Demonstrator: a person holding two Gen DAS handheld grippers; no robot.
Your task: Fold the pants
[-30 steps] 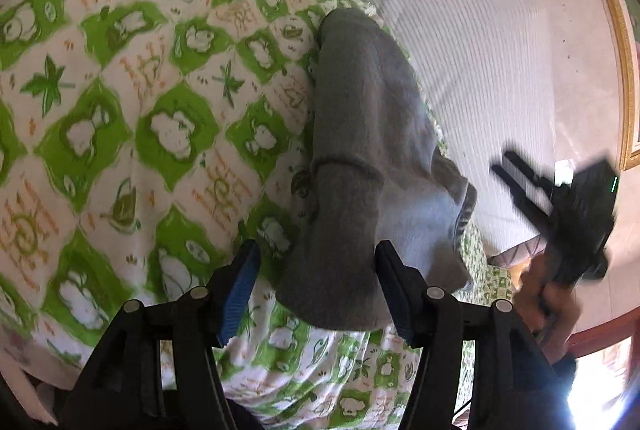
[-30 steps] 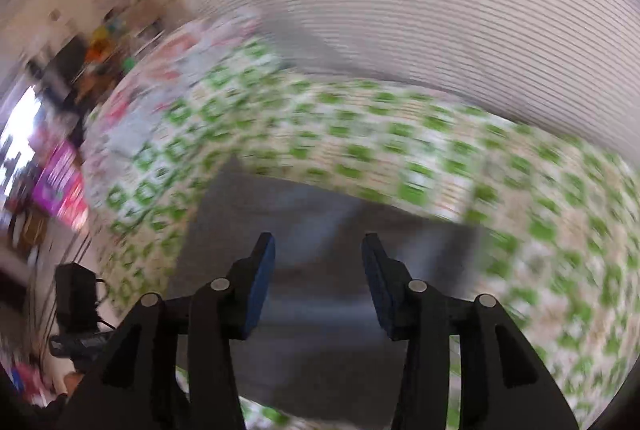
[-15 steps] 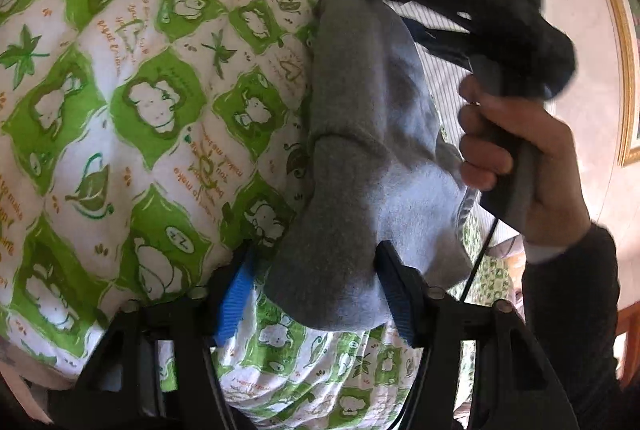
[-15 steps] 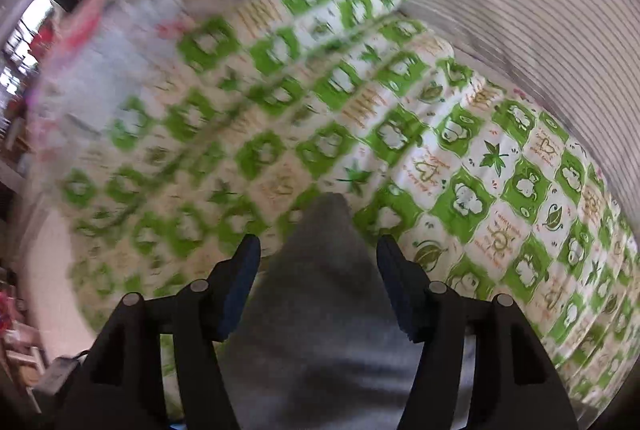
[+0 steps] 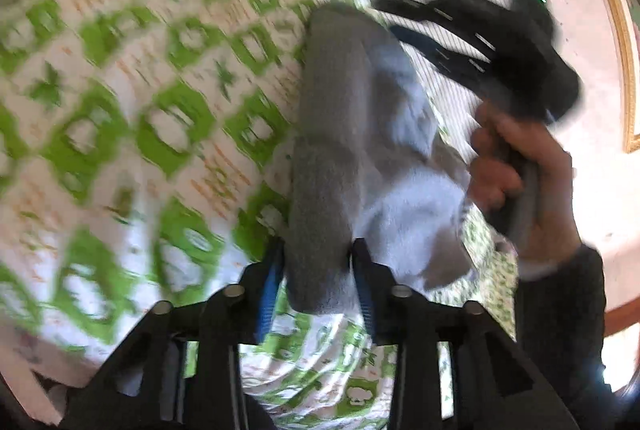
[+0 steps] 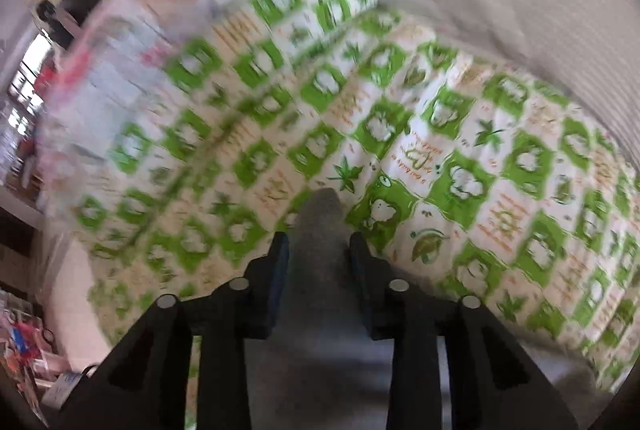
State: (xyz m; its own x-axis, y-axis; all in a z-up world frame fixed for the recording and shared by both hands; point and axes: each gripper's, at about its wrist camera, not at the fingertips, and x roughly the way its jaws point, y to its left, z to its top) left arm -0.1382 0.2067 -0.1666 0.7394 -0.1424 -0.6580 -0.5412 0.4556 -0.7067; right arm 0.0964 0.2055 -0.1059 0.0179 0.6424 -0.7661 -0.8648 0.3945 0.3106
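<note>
Your left tongs (image 5: 318, 270) and right tongs (image 6: 318, 254), angled down, have just closed, gripping pants (image 5: 352, 134); quilt (image 6: 460, 150) beyond.

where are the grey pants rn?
In the left wrist view the grey pants lie centre-frame on the green-patterned quilt, near end between the left gripper pads, far end at the right gripper.

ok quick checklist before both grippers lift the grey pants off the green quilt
1. Left gripper on the pants: ok, jaws have just been closing, pads press a bunched fold.
2. Right gripper on the far end: ok, jaws just closing, cloth pinched between the pads.
3. Both ends held at once: ok.
4. Pants free of the quilt: cannot tell, blurred.
5. All layers caught in each grip: cannot tell.
</note>
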